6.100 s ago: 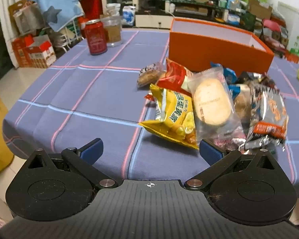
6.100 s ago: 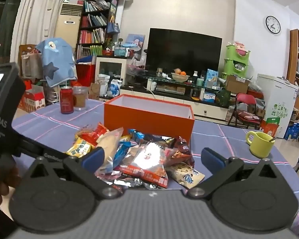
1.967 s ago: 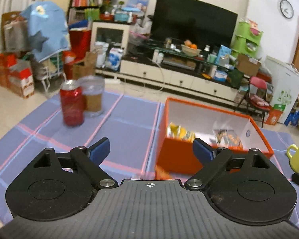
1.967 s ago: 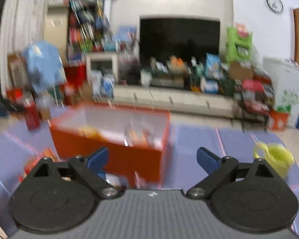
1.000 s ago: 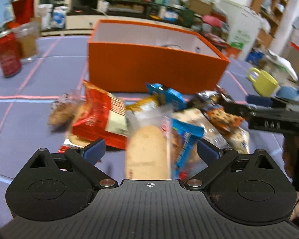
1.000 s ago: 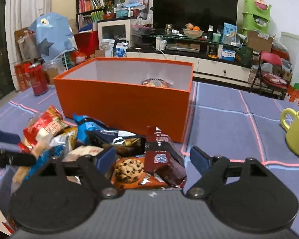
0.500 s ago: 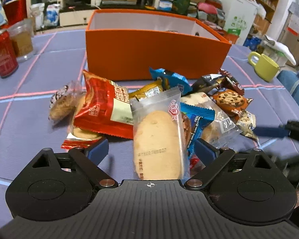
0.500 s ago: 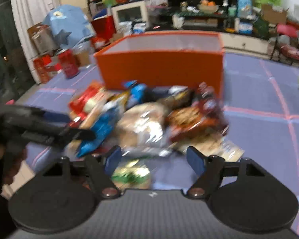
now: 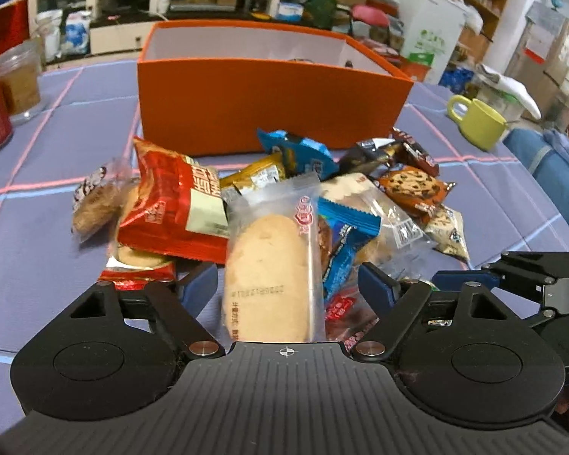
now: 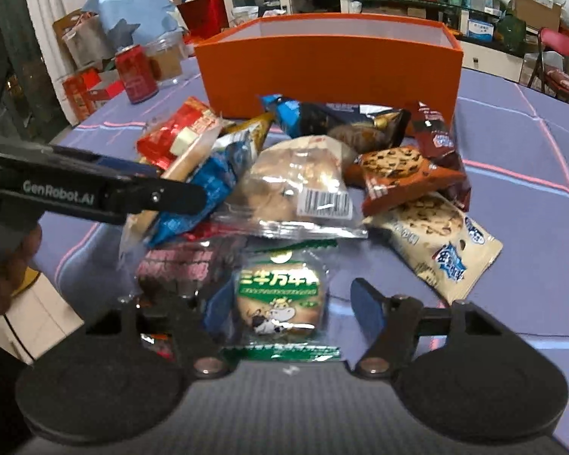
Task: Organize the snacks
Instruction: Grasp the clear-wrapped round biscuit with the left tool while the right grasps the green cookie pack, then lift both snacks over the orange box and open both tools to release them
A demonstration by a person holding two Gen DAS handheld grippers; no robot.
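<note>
Both of my grippers are down at the near edge of the snack heap on the blue checked tablecloth [image 9: 49, 204], each spread wide and gripping nothing. My left gripper [image 9: 286, 290] straddles the clear-wrapped pale oval biscuit [image 9: 269, 265]; the packet lies lengthwise between my two blue fingertips [image 9: 375, 288], with a gap showing on either side. Against its left side rests the red foil snack bag [image 9: 170, 204], and the blue wrapper [image 9: 345, 242] lies against its right.

My right gripper [image 10: 288, 309] brackets the round green-labelled cake in clear wrap [image 10: 278, 297]. The cake sits closer to my left fingertip, which is blurred, so whether they touch I cannot tell; the right fingertip [image 10: 368, 309] stands apart from it.

Beyond the heap, just behind it, stands the open orange cardboard box [image 9: 269, 102]. A chocolate-chip cookie packet [image 10: 398, 174] and a cream cookie bag [image 10: 440, 239] lie to the right of the pile. Off to the left stand a red drink can [image 10: 136, 74] and a glass jar [image 9: 19, 83]; a yellow-green mug [image 9: 478, 121] sits well apart on the right.
</note>
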